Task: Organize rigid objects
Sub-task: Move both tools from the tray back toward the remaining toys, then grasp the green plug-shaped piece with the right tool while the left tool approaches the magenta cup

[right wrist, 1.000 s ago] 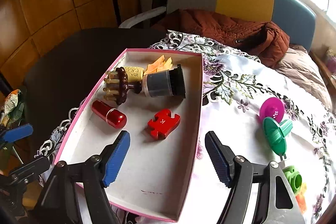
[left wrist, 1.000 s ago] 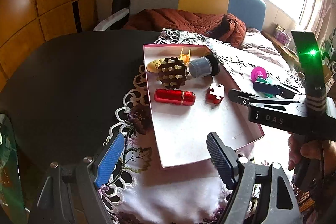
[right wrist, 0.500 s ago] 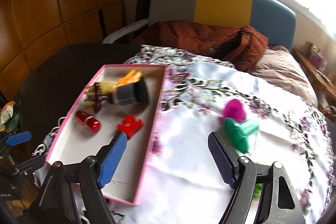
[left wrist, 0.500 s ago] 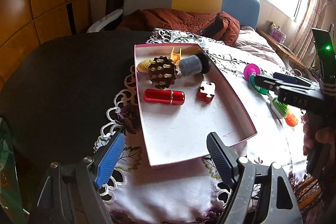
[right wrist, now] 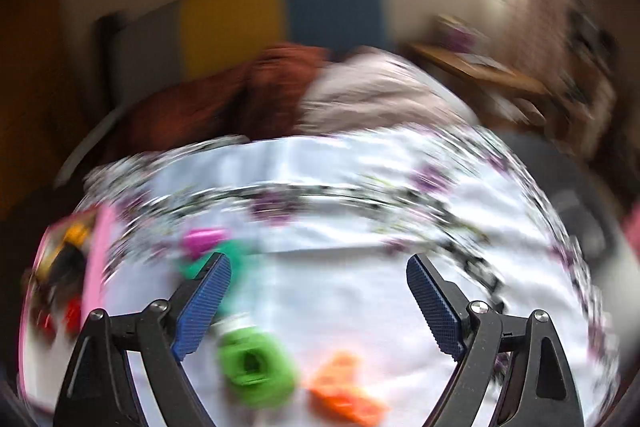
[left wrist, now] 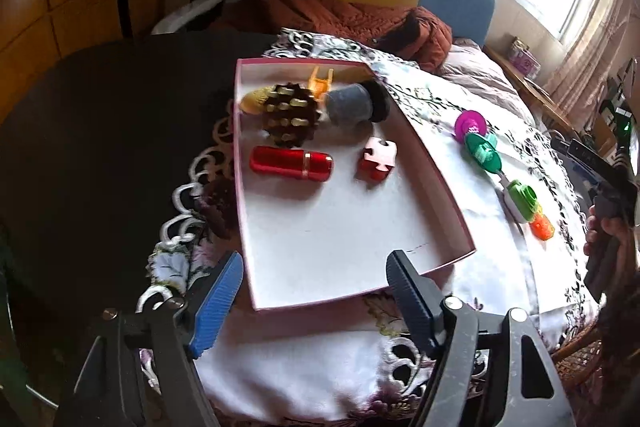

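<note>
Left wrist view, left to right. The left gripper (left wrist: 312,291) hangs over the near edge of the pink-walled tray (left wrist: 448,195) with nothing between its pads; its jaws have just been closing a little yet stand well apart, released. The tray rests on the lace-edged floral cloth (left wrist: 304,355) covering the dark tabletop (left wrist: 100,147). Already in the tray: a red capsule-shaped case (left wrist: 291,163), a brown studded massage brush (left wrist: 291,115) touching a grey cylinder (left wrist: 352,103), an orange clip (left wrist: 320,81) at the far wall, and a red jigsaw piece (left wrist: 378,159).

Right of the tray, loose on the cloth, lie a magenta disc (left wrist: 471,123), a teal plastic piece (left wrist: 483,151), a green ring-shaped piece (left wrist: 522,197) and an orange piece (left wrist: 542,226), in a row running from far to near.

Right wrist view (motion-blurred). The right gripper (right wrist: 318,303) is empty, its jaws having just been opening; they stand wide over the cloth, with the green ring-shaped piece (right wrist: 256,367) and orange piece (right wrist: 346,395) just below them.

Step in hand, as judged: the reach for the next loose piece. The next move calls for lowering the right gripper to straddle one piece, closing on it alone, then carrying it left into the tray's bare near half.
</note>
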`<state>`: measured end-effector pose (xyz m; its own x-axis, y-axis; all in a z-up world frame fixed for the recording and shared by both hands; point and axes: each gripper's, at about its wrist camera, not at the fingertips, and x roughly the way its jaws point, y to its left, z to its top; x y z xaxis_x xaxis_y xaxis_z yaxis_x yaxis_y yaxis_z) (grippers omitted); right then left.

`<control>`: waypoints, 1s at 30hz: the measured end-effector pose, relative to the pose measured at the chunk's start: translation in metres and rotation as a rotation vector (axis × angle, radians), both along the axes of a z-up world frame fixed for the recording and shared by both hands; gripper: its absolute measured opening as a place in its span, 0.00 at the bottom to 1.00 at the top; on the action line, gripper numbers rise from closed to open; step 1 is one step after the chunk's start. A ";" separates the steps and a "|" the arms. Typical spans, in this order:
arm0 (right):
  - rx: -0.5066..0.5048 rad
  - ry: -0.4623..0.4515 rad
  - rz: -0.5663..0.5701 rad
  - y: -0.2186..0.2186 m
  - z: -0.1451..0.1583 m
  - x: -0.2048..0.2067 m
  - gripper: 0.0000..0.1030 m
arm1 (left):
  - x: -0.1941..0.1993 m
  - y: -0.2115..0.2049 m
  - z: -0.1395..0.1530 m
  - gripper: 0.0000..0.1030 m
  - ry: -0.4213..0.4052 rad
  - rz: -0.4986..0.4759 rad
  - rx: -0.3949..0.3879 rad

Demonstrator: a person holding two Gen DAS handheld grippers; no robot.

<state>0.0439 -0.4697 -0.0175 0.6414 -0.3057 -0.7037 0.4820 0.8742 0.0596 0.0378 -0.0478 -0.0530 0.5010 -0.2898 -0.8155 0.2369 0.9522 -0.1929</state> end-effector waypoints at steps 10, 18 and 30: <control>0.322 -0.061 -0.278 -0.070 -0.014 -0.029 0.93 | 0.011 -0.062 0.018 0.72 -0.018 -0.150 -0.006; 0.395 -0.119 -0.337 -0.084 -0.015 -0.043 0.94 | 0.018 -0.120 0.025 0.68 -0.037 -0.277 0.027; 0.478 -0.041 -0.227 -0.075 -0.028 -0.024 0.95 | 0.039 -0.181 0.012 0.55 -0.006 -0.396 0.069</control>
<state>0.0201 -0.5445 -0.0451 0.6261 -0.0911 -0.7744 0.6448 0.6189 0.4485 0.0764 -0.2292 -0.0414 0.3665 -0.4058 -0.8372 0.5894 0.7976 -0.1286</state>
